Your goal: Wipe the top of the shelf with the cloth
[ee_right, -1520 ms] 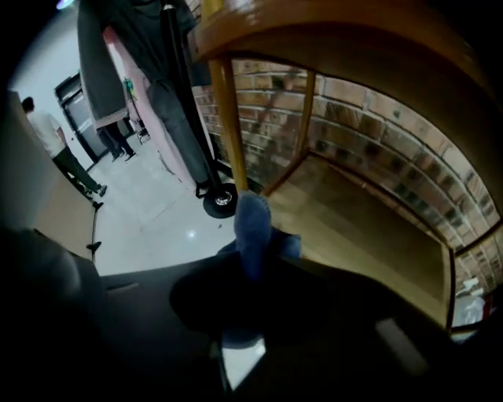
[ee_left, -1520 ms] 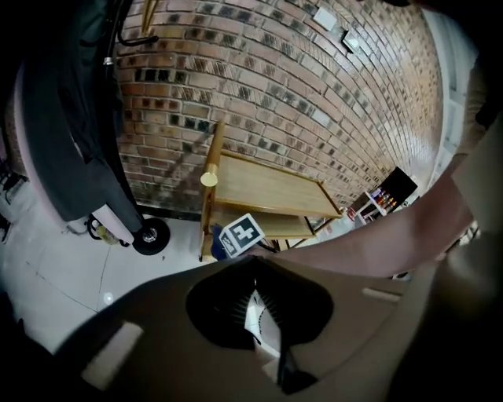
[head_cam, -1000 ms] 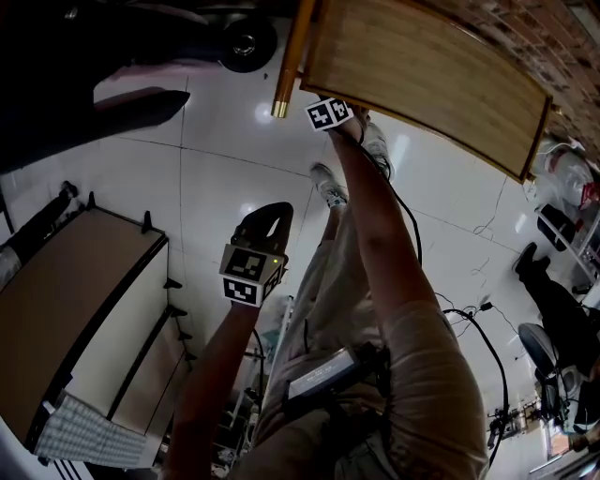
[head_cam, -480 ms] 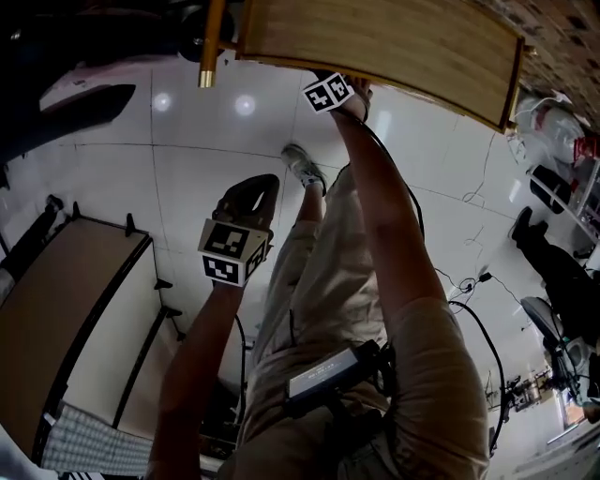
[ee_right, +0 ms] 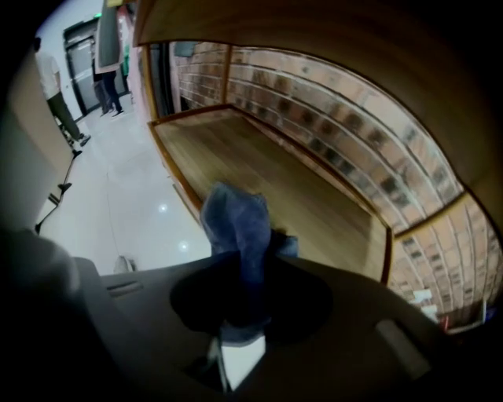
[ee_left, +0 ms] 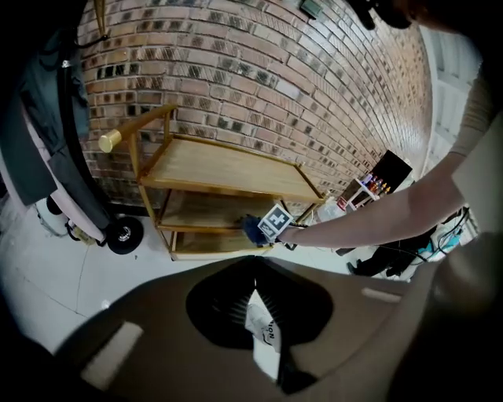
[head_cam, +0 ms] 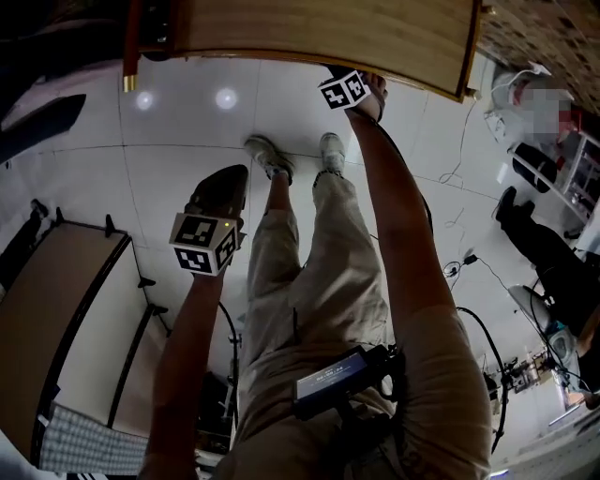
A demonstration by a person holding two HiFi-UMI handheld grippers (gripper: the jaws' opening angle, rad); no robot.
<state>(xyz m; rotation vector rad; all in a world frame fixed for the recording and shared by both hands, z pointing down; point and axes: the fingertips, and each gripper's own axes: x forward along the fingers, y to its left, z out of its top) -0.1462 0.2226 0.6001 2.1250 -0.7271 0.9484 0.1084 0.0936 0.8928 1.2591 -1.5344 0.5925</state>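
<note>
The wooden shelf [ee_left: 228,166] has three tiers and stands against a brick wall. Its top [head_cam: 319,28] fills the upper edge of the head view. My right gripper [ee_right: 240,263] is shut on a blue cloth [ee_right: 236,224]. It holds the cloth at the front edge of a lower tier [ee_right: 275,184], under the top board. The left gripper view shows that cloth [ee_left: 253,228] beside the right gripper's marker cube [ee_left: 276,222]. My left gripper [head_cam: 225,183] hangs shut over the floor, well short of the shelf, with nothing in it.
A black-framed table with a beige top [head_cam: 56,309] stands at my left. A dark wheel [ee_left: 124,234] sits by the shelf's left leg, below its gold-capped handle [ee_left: 110,141]. Cables [head_cam: 469,319] trail on the white floor at right. People [ee_right: 55,94] stand in the distance.
The shelf has slid left and up in the head view as the person steps closer. The left gripper has drifted left. The right gripper stays at the shelf's front edge with the cloth.
</note>
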